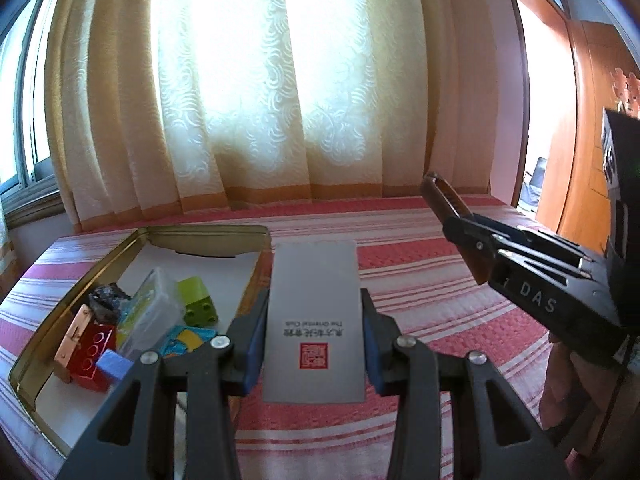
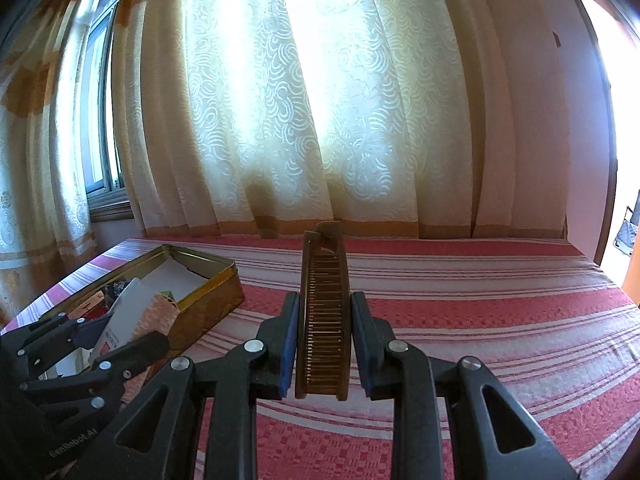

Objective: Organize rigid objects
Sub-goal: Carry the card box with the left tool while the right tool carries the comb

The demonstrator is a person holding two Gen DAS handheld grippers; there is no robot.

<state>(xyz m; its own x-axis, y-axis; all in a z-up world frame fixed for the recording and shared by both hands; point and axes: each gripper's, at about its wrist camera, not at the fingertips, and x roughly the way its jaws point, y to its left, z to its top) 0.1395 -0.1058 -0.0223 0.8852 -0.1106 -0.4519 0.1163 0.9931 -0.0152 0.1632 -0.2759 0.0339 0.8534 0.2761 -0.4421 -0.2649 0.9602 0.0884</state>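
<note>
**Tin lies left of both loaded grippers**

Left gripper (image 1: 314, 344) is clamped on a grey card box (image 1: 316, 320), long axis pointing forward, just right of the open gold tin (image 1: 208, 232) on the striped bedspread (image 1: 420, 264). Right gripper (image 2: 325, 344) is clamped on a brown comb (image 2: 324, 312), also lengthwise, well to the tin's right. Judgement: the left hand is nearer; its load goes leftward first.

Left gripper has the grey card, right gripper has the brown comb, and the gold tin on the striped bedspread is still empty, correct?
Not quite: the gold tin is not empty. The left wrist view shows toy bricks and a clear plastic case inside it. The rest holds: the left gripper grips the grey card, the right gripper the brown comb, over the striped bedspread.
</note>
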